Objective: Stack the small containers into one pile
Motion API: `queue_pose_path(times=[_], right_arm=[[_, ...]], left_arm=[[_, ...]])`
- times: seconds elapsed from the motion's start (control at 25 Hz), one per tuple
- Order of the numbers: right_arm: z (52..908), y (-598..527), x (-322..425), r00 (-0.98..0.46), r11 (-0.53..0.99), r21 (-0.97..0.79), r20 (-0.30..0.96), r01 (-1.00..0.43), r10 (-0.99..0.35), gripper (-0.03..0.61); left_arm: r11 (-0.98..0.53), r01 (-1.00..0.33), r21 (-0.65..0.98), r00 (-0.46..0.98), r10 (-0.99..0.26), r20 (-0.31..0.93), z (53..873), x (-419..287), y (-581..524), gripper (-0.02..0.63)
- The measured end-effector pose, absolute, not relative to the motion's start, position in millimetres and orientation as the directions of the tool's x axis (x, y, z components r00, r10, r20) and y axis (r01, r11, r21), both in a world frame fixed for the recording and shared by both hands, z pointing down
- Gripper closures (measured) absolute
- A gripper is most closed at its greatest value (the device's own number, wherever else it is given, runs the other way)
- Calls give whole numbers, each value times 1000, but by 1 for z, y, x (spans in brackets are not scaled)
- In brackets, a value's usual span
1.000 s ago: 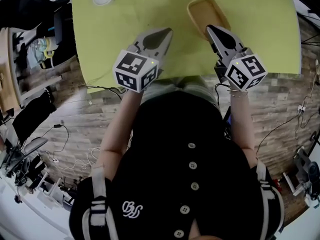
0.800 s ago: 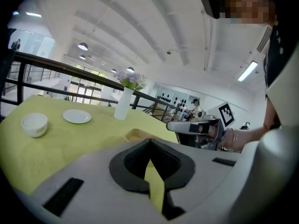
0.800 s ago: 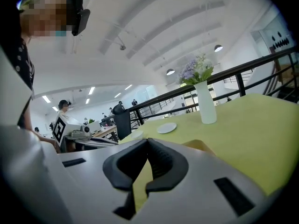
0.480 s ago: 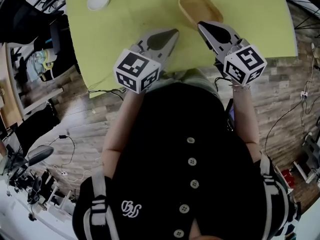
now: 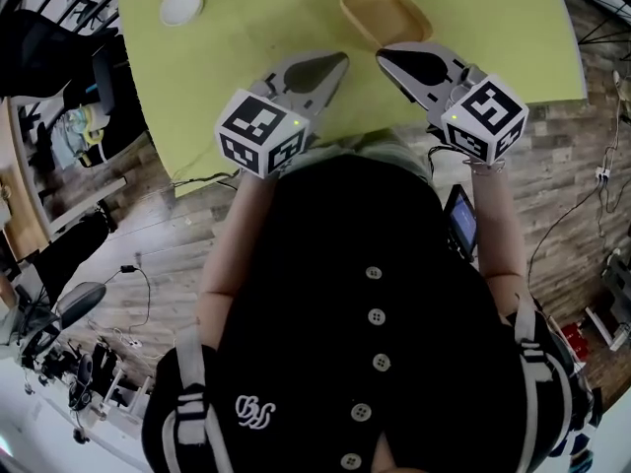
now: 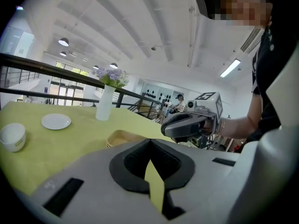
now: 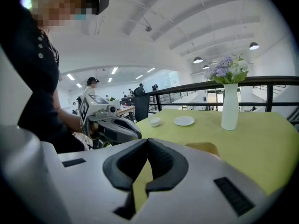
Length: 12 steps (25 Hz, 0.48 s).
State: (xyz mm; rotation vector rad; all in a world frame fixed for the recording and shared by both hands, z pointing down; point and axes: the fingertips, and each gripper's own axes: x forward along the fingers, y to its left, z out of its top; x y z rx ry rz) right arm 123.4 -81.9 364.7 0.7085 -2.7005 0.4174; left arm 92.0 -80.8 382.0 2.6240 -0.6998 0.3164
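A tan oblong container (image 5: 385, 10) lies on the yellow-green table (image 5: 256, 28), with layered rims showing on the container (image 6: 122, 137) in the left gripper view. It looks like more than one nested, but I cannot tell for certain. My left gripper (image 5: 342, 59) hovers over the table's near edge, shut and empty. Just short of the container's near end, my right gripper (image 5: 383, 53) is also shut and empty. The two point toward each other, and each gripper view shows pressed-together jaws with only tablecloth behind: left gripper (image 6: 149, 141), right gripper (image 7: 147, 141).
A white saucer (image 5: 180, 4) sits at the table's far left. The gripper views also show a white cup (image 6: 12, 136), a white vase (image 6: 105, 101) with flowers and a railing beyond. Cables, chairs and equipment crowd the wooden floor (image 5: 168, 215) around me.
Both grippers have lifted a little and swung their tips inward, so the right tip now sits nearer the left one and nearer the container's near end. Both stayed shut.
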Motion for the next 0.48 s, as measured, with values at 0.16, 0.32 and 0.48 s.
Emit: queue_pose_path(times=[0.16,0.32,0.48], right_arm=[[361,-82,123,-832,855,-173,388,-489,-398,566],[363,-86,122,-828,864,-155,406,-479,-386,566],[366,-91,120,-822,869,-141,425,-475,-380,566]], left_arm=[[-801,-486,350,869,-401,288,377,99,-82,604],[-808,-484,337,868,-396,298,380,101,-84,604],[-808,-487,330,864,-391,318,386,100,-86,604]])
